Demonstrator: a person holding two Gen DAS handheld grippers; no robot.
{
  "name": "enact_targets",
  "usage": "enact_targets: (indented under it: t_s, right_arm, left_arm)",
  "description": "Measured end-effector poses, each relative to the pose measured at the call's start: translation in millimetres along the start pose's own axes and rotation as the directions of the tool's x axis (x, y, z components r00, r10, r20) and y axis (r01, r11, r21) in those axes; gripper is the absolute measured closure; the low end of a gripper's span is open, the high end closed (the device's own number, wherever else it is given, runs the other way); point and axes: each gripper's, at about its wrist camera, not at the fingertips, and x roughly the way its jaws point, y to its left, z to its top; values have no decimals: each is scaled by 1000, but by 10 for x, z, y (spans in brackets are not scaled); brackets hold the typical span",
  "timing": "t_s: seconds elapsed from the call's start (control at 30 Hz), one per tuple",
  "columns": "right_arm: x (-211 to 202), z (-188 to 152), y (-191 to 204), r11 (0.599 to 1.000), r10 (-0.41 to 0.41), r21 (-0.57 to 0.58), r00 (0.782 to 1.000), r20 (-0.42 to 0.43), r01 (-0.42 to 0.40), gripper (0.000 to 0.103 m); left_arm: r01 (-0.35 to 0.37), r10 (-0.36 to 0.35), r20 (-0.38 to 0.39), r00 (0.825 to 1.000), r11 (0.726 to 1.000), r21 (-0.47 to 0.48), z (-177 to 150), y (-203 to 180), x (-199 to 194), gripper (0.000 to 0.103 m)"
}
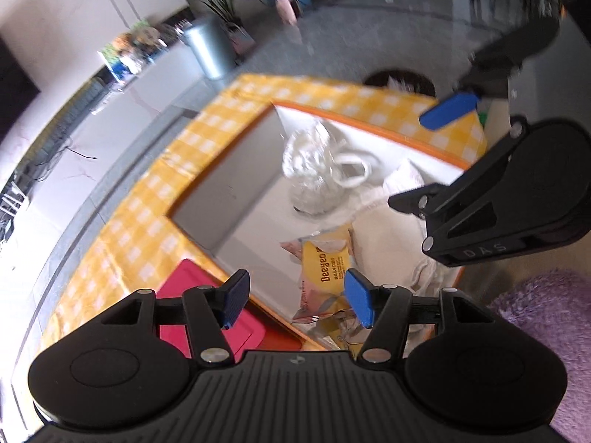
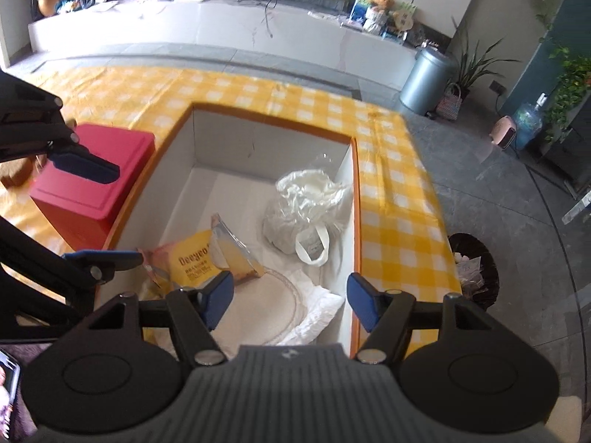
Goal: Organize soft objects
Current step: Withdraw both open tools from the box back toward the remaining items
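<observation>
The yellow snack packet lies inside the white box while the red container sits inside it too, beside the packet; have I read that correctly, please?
Not quite. The yellow snack packet does lie inside the white box, but the red container stands outside it, on the checked cloth beside the box wall. The right wrist view shows this.

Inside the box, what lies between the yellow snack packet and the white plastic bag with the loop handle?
Nothing: in the right wrist view a bare strip of white box floor separates the yellow packet from the plastic bag.
</observation>
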Motion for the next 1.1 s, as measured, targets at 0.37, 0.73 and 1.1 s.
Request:
enact_targets:
  t_s: [0.37, 0.73, 1.1]
  right_arm:
    - [-494, -195, 412, 989, 60, 127, 991, 122, -76, 36]
    - [-569, -494, 1100, 953, 163, 223, 967, 198, -206, 36]
    - [-409, -610, 1756, 945, 207, 214, 960, 188, -246, 36]
  left_arm:
    - [-41, 60, 140, 988, 990, -136, -459, 195, -798, 33]
    - [-121, 174, 123, 977, 928, -352, -1352, 441, -1031, 33]
    - [-188, 262, 57, 963, 812, -552, -2232, 711, -1211, 33]
